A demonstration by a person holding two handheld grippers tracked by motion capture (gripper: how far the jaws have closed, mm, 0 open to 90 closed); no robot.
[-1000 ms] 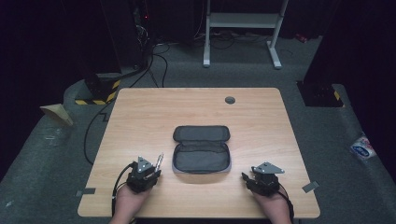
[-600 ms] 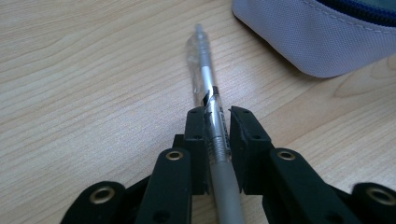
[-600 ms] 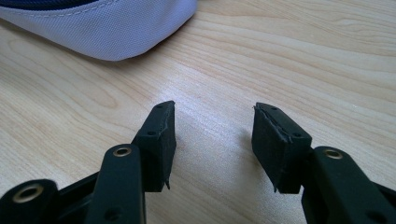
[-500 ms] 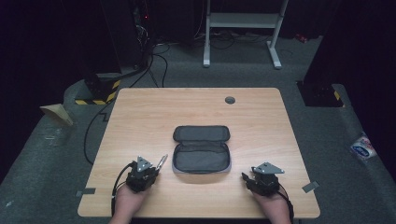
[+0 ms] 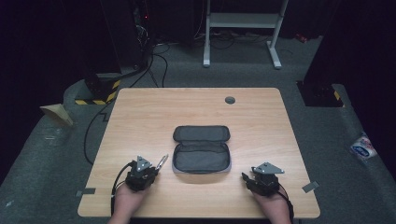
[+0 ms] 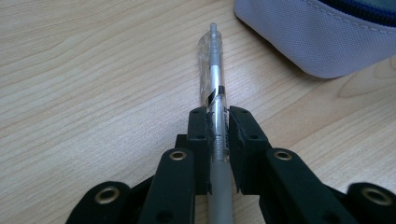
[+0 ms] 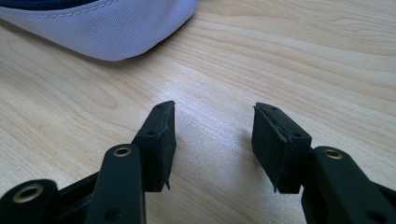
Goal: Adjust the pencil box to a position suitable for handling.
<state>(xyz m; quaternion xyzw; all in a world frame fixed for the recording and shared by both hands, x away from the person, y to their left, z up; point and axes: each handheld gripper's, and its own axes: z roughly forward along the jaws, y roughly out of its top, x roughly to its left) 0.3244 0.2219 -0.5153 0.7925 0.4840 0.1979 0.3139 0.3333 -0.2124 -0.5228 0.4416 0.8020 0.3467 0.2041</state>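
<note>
- A pen [image 6: 214, 81] with a clear barrel and silver-grey body was clamped between the jaws of the left claw [image 6: 218, 128], its tip end pointing forward beyond them and its rear running back between the claw's arms.
- In the high view the pen [image 5: 162, 161] stuck out from the left claw [image 5: 152, 169] at a slant toward the far right, its free end just beside the near-left corner of the pouch [image 5: 201, 149], with no clear contact between the two.
- The grey fabric pouch lay unzipped and flat near the middle of the wooden counter [image 5: 140, 112], its lid half folded back toward the far side.
- In the left gripper view the pouch's rounded pale-grey edge [image 6: 317, 32] sat ahead and to the right of the pen, with a dark blue zip line along its top.
- The left hand [image 5: 126, 201] held its claw low near the counter's near edge, left of the pouch.
- The right claw [image 7: 212, 140] stood open, its jaws well apart with bare counter between them, holding nothing.
- In the high view the right claw [image 5: 243, 177] sat in the right hand [image 5: 273, 205] near the counter's near edge, to the right of the pouch and apart from it.
- A small dark round grommet [image 5: 229, 100] sat in the counter near its far edge.
</note>
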